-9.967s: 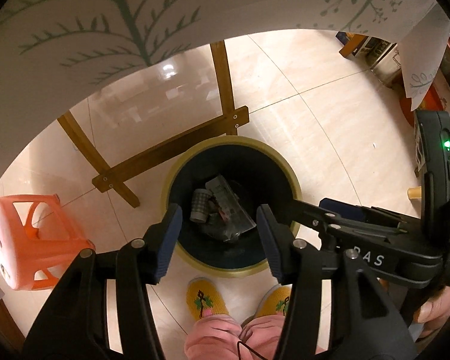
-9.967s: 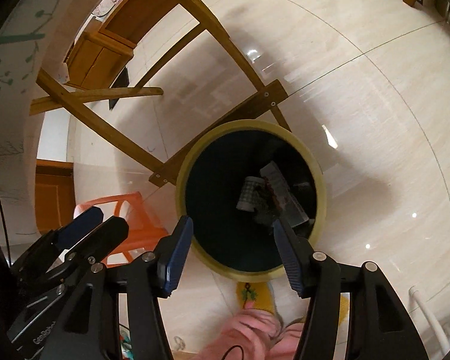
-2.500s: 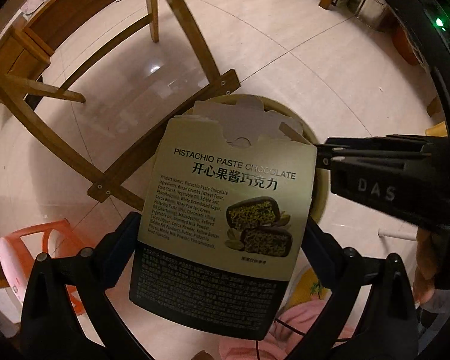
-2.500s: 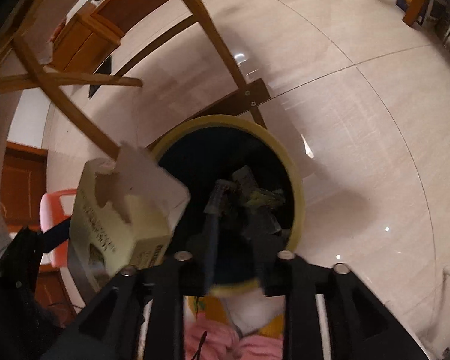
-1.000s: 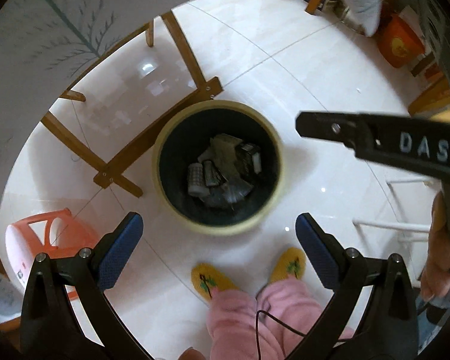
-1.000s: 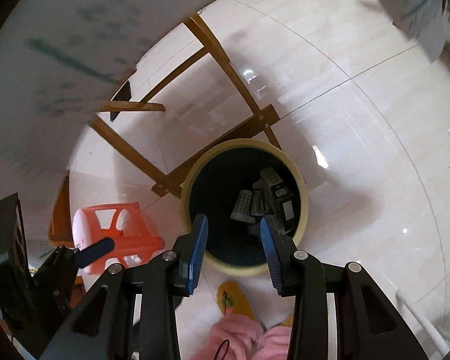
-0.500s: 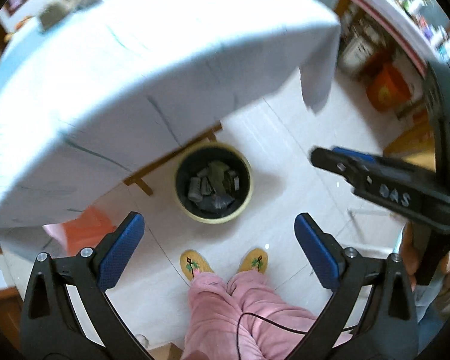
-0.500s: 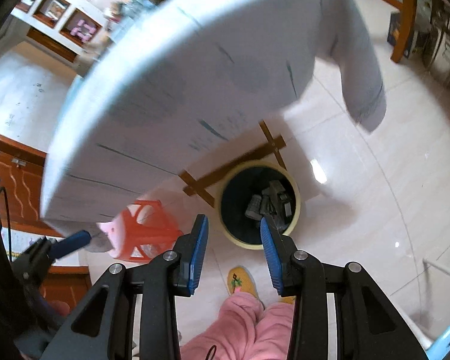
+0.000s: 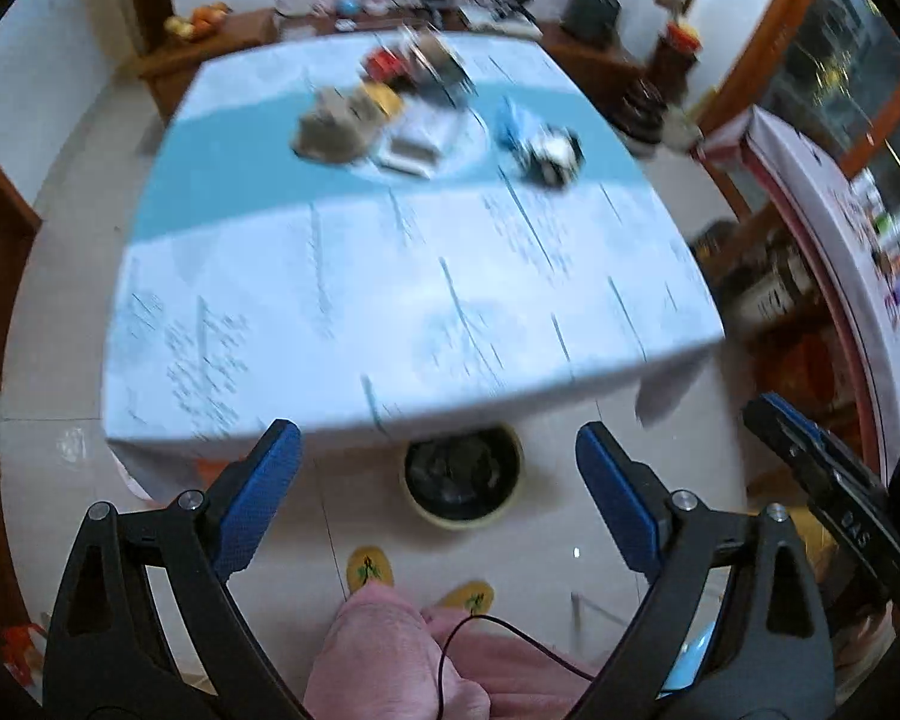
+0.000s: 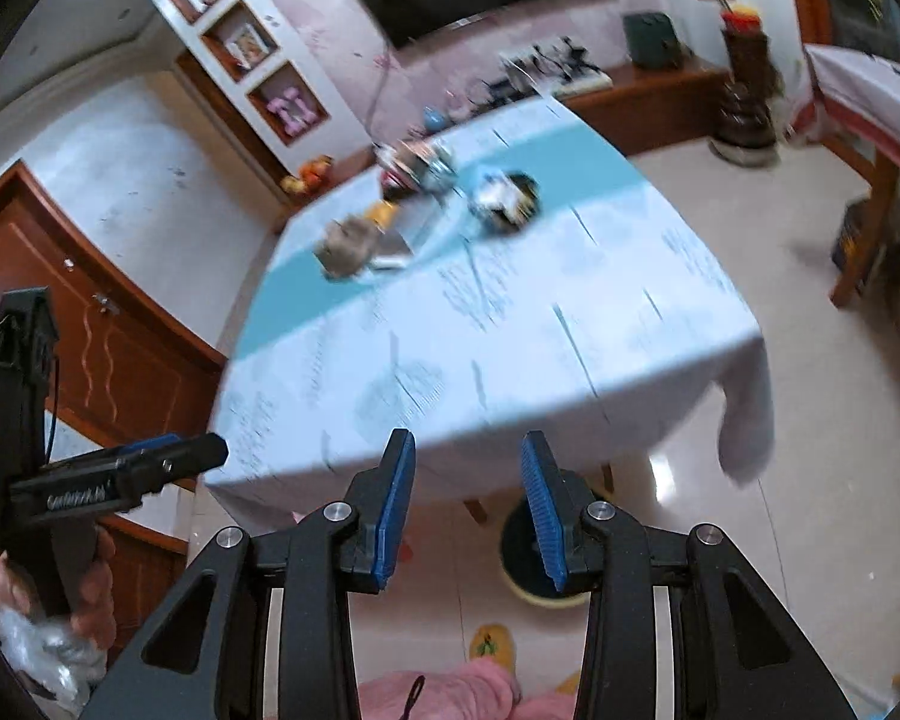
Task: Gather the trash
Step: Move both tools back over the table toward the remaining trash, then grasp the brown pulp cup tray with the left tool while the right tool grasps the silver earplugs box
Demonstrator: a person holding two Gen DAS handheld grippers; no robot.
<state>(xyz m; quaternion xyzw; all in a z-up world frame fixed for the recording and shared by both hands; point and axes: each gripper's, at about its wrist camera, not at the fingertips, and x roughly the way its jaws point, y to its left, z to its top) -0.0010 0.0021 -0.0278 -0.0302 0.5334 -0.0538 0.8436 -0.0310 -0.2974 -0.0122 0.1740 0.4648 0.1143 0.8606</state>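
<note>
Trash (image 9: pixel 336 126) sits on the table (image 9: pixel 390 300) at twelve o'clock. It looks light and crinkly; I'd pinch an edge. My left tongs (image 9: pixel 438 510) and right tongs (image 10: pixel 468 504) are apart, empty.

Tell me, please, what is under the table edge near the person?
A round bin with a pale rim stands on the floor, partly under the tablecloth. Dark trash lies inside, too blurred to name. The cloth hides the table legs in the left wrist view.

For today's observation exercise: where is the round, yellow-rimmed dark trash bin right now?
In the left wrist view, the round yellow-rimmed dark trash bin stands on the floor at the near edge of the blue-and-white clothed table, just beyond the yellow slippers.
</note>
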